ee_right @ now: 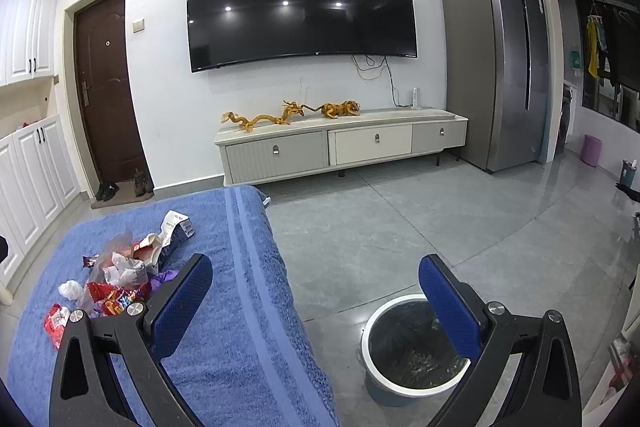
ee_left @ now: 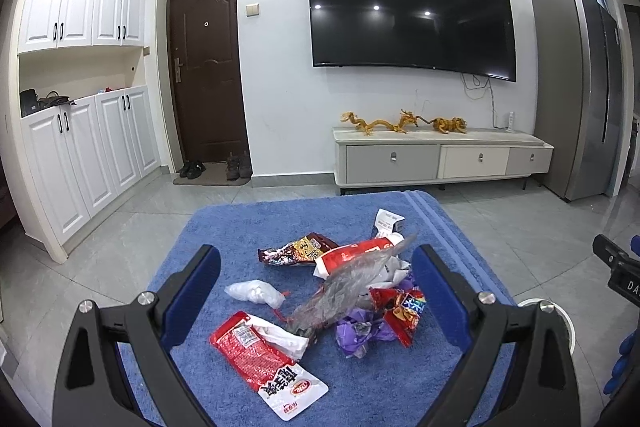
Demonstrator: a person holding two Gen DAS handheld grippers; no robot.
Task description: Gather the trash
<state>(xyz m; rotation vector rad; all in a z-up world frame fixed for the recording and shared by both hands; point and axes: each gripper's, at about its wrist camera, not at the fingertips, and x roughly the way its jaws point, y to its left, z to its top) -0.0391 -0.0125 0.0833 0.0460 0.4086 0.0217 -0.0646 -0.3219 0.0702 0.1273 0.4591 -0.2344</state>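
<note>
Step in hand: first pick, not yet begun; the left gripper (ee_left: pixel 316 291) hangs spread and empty over the wrapper pile (ee_left: pixel 352 287) at lower centre, on the blue towel (ee_left: pixel 224 227); the right gripper (ee_right: pixel 316 299), likewise spread, frames the bin (ee_right: pixel 400 387) at lower right; next move calls for descent and closure on one wrapper.

A lived-in home living room, opening onto the front entry

A large television (ee_left: pixel 410 13) is hanging above a low drawer cabinet (ee_left: pixel 440 159) carrying golden dragon figures (ee_left: pixel 376 125), while shoes (ee_left: pixel 216 169) are sitting by a brown front door (ee_left: pixel 206 67), white cupboards (ee_left: pixel 80 67) are lining the hall, and a tall refrigerator (ee_right: pixel 496 63) is standing nearby.
</note>
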